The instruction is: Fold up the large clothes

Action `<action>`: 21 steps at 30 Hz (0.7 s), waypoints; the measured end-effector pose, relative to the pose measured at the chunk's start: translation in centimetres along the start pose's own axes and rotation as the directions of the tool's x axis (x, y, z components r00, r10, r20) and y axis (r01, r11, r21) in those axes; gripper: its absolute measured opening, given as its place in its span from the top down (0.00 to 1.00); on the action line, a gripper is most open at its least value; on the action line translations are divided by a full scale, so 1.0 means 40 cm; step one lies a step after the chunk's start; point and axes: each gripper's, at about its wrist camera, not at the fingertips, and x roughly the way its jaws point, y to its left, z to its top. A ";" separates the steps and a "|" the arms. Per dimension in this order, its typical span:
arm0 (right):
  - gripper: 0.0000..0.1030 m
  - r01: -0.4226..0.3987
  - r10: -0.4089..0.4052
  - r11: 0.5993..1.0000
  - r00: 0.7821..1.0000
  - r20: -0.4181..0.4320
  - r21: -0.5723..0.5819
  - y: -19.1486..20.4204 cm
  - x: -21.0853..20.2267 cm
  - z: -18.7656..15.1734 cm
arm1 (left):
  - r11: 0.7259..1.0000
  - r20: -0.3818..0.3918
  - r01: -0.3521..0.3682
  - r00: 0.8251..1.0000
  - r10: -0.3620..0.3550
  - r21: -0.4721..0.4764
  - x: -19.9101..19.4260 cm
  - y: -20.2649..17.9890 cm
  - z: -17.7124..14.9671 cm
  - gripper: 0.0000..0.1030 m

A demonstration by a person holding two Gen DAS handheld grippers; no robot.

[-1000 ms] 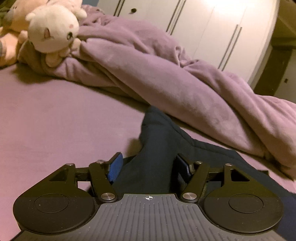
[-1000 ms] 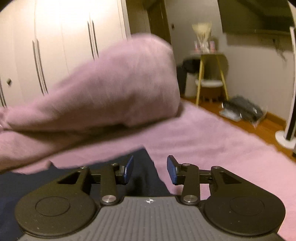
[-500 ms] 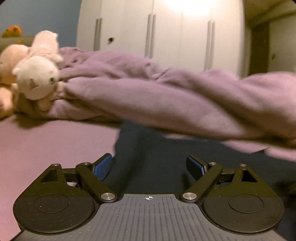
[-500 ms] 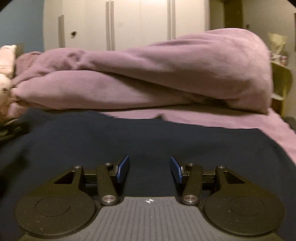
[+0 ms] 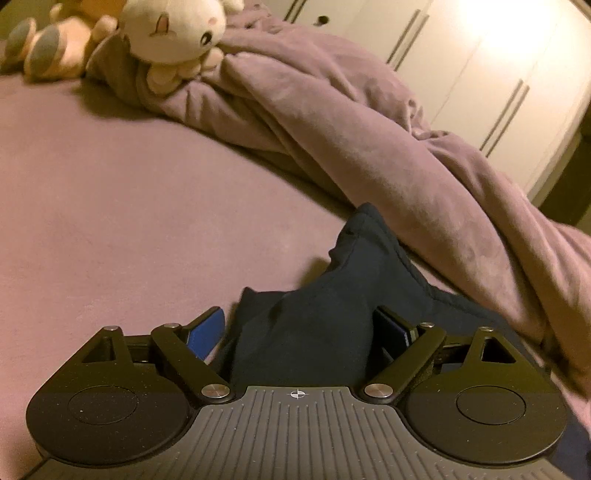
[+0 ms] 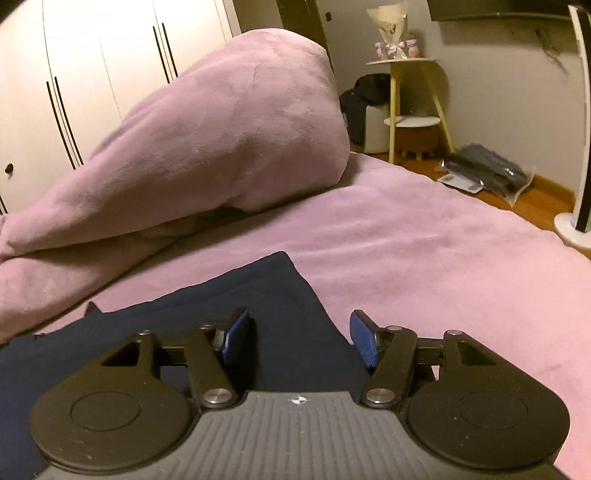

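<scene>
1. Left tool (image 5: 299, 325): its blue pads (image 5: 207, 330) are standing wide apart, with a raised bunch of the dark navy garment (image 5: 332, 295) lying between them; neither pad is visibly pressing the cloth, so nothing is being held. One second ago the same pads were sitting closer against this fold; they have been spreading since.
2. Right tool (image 6: 301, 338): it is gaping wide above the garment's right corner (image 6: 280, 280), with no cloth pinched. Its gap is larger than it was half a second ago.
3. Garment: it is lying on the pink bed sheet (image 5: 129, 206), near both tools, with the heaped purple blanket (image 5: 369, 147) just beyond its far edge and the plush toys (image 5: 166, 33) at the far left.
4. Views: half a second ago both cameras were looking level across the bed; they are now tilting down onto the cloth.
5. Reading: the tools appear to be releasing one hold and settling for a fresh grasp, so the fold is judged to be at an early stage; the bunched left end is still needing flattening.
</scene>
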 end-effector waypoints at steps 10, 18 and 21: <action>0.41 -0.124 0.120 0.989 0.992 -0.045 -0.082 -0.079 -0.334 -0.115 | 0.977 -0.024 -0.014 1.000 0.019 0.212 -0.208 0.098 -0.041 0.11; 0.31 -0.297 0.396 0.872 0.895 -0.206 0.388 -0.325 -0.479 -0.235 | 0.955 -0.287 0.278 0.928 -0.238 0.107 -0.420 0.241 -0.114 0.12; 0.27 -0.329 0.482 0.785 0.857 -0.183 0.524 -0.330 -0.443 -0.261 | 0.949 -0.333 0.316 0.897 -0.292 0.019 -0.410 0.235 -0.132 0.14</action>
